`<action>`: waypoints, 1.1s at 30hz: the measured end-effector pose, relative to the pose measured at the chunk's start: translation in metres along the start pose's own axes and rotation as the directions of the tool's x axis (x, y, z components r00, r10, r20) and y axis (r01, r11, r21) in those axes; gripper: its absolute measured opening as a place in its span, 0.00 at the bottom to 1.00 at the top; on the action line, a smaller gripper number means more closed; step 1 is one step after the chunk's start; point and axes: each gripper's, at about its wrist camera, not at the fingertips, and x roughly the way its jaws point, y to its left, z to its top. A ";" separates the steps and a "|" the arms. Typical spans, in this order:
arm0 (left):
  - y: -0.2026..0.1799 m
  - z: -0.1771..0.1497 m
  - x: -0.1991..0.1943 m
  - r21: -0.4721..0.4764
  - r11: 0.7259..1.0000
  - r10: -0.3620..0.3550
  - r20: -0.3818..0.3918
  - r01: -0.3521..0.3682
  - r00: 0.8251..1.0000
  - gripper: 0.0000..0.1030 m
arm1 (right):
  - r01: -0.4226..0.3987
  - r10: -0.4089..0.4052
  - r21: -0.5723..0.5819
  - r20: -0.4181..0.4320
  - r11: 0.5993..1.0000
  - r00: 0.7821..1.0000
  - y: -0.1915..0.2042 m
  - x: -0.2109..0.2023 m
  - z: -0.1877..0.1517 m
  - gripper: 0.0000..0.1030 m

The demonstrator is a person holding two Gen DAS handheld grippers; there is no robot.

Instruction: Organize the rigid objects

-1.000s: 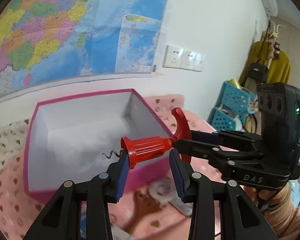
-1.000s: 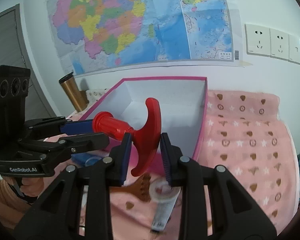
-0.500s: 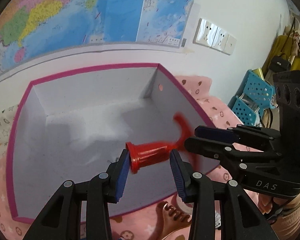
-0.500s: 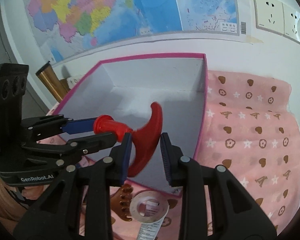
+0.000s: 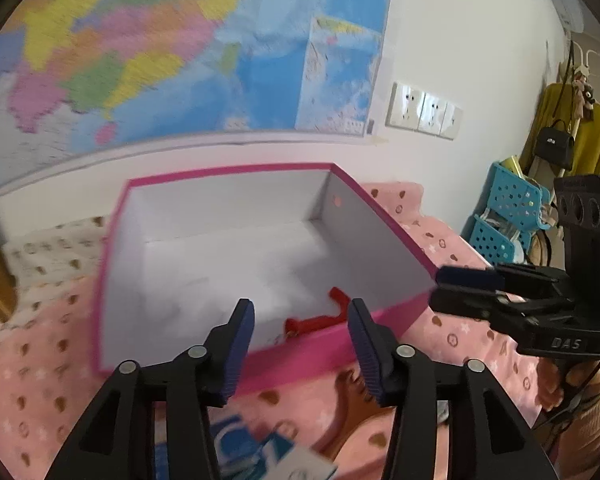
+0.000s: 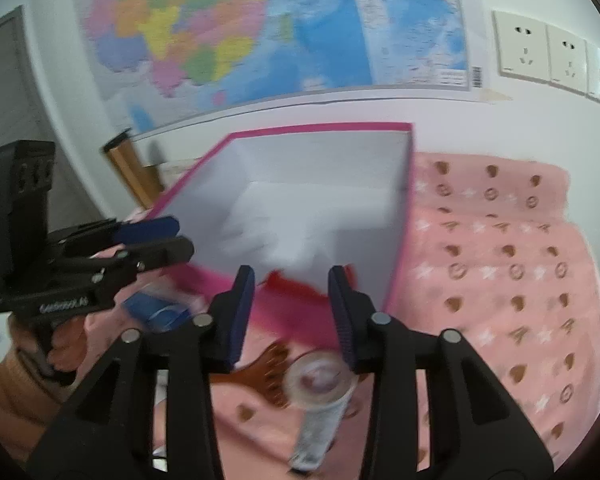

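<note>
So right now both sets of my fingers are spreading apart with nothing between them: the left gripper (image 5: 300,344) and the right gripper (image 6: 292,312) are both hanging just short of the near wall of the pink box (image 5: 112,264). Closest to me, on the pink-clothed surface (image 6: 500,280), there's a brown hair claw (image 6: 268,372), a clear tape roll (image 6: 320,380) lying on some kind of tube, and a blue-and-white packet (image 5: 236,448) that's too blurry to name. Past those, the red corkscrew (image 5: 320,320) is lying on the box floor, right up against the near wall, so I'd call that piece sorted. Further back it's just the map (image 5: 140,60) on the wall. Next move, I reckon, is to pull one hand back and down to the loose stuff in front of the box, probably the hair claw, with the fingers wide enough to straddle it.
</note>
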 end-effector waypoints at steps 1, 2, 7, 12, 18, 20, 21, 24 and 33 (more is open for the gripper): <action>0.004 -0.006 -0.009 -0.007 1.000 0.003 0.009 -0.003 1.000 0.50 | -0.028 0.027 -0.006 -0.010 1.000 1.000 0.005 -0.002 -0.004 0.41; 0.007 -0.010 -0.016 -0.016 1.000 0.007 0.014 -0.007 1.000 0.51 | -0.049 0.049 -0.009 -0.019 0.999 0.999 0.010 -0.002 -0.008 0.41; 0.028 -0.041 -0.040 -0.073 0.995 0.065 0.009 -0.064 0.998 0.51 | -0.158 0.156 -0.026 -0.086 0.987 0.984 0.035 0.007 -0.025 0.41; 0.055 -0.072 -0.044 -0.179 0.978 0.096 -0.070 -0.107 0.993 0.51 | -0.200 0.193 -0.028 -0.164 0.979 0.967 0.053 0.034 -0.038 0.42; 0.071 -0.109 -0.044 -0.258 0.960 0.067 -0.164 -0.109 0.984 0.51 | -0.238 0.226 -0.016 -0.252 0.971 0.941 0.069 0.068 -0.051 0.42; 0.073 -0.118 -0.045 -0.285 0.955 0.035 -0.173 -0.084 0.984 0.51 | -0.242 0.229 -0.013 -0.273 0.970 0.934 0.072 0.077 -0.051 0.42; 0.074 -0.121 -0.045 -0.297 0.953 0.015 -0.174 -0.067 0.985 0.51 | -0.242 0.228 -0.013 -0.282 0.970 0.932 0.074 0.082 -0.051 0.42; 0.074 -0.126 -0.043 -0.307 0.951 -0.018 -0.189 -0.041 0.982 0.51 | -0.245 0.231 -0.007 -0.303 0.970 0.924 0.078 0.093 -0.053 0.42; 0.072 -0.140 -0.035 -0.360 0.932 -0.113 -0.215 0.029 0.970 0.51 | -0.250 0.246 0.033 -0.355 0.968 0.902 0.083 0.117 -0.058 0.42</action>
